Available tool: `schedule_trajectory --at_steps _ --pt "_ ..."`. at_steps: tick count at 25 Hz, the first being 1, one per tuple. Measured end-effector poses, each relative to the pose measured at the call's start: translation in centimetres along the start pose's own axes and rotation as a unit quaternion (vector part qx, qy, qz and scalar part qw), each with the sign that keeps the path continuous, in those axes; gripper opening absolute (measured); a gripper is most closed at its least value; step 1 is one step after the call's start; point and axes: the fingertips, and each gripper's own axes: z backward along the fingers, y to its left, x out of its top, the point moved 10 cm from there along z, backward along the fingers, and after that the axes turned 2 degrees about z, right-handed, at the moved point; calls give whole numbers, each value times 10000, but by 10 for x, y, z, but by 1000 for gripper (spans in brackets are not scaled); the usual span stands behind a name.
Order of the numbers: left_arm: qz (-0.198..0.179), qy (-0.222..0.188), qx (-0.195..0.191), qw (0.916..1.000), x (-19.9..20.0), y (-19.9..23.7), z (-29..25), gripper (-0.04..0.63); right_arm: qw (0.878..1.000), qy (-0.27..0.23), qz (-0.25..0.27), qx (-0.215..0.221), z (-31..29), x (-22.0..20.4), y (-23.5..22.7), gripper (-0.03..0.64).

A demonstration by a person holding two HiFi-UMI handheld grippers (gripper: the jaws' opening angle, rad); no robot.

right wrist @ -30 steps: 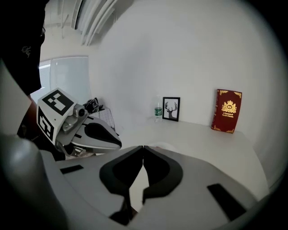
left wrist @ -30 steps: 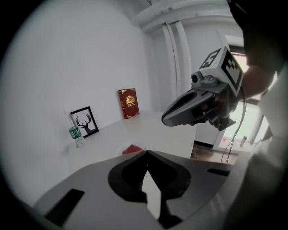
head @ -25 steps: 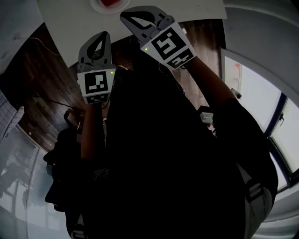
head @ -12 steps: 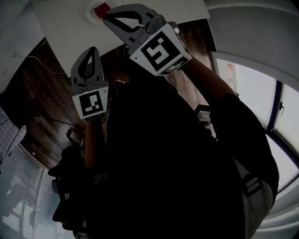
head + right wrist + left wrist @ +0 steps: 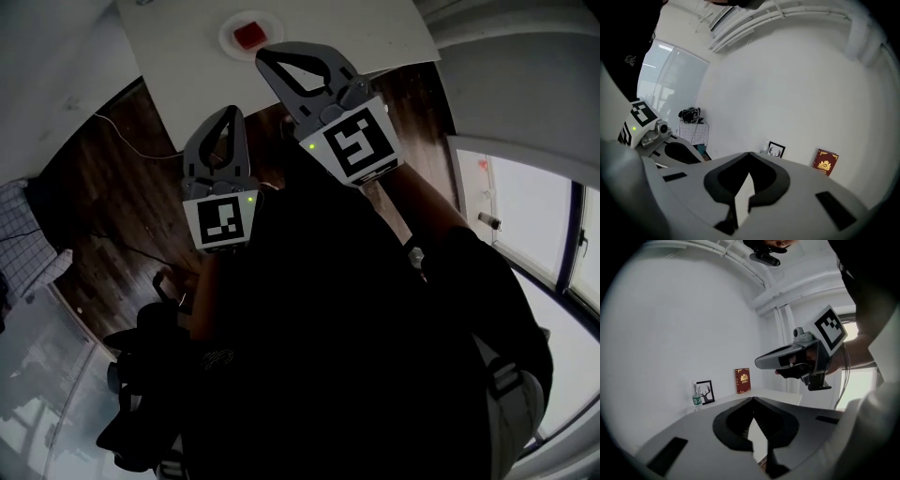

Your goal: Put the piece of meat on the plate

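Meat, a red piece, sits on the white plate on the table. The left gripper and right gripper hover nearby, jaws pressed together and empty. They are best kept clear of the plate.

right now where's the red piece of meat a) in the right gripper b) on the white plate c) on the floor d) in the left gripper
b: the meat sits on the plate on the table; the left gripper and right gripper are shut and empty.
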Motion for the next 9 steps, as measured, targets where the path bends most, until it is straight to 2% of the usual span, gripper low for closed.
schedule_trajectory --at_steps 4,9 --pt "77 -192 -20 9998 3 -4 24 3 9996 10 -188 -222 15 -1 28 21" --pt "169 -298 -89 9994 2 -4 62 3 9989 308 -110 -324 32 12 67 21"
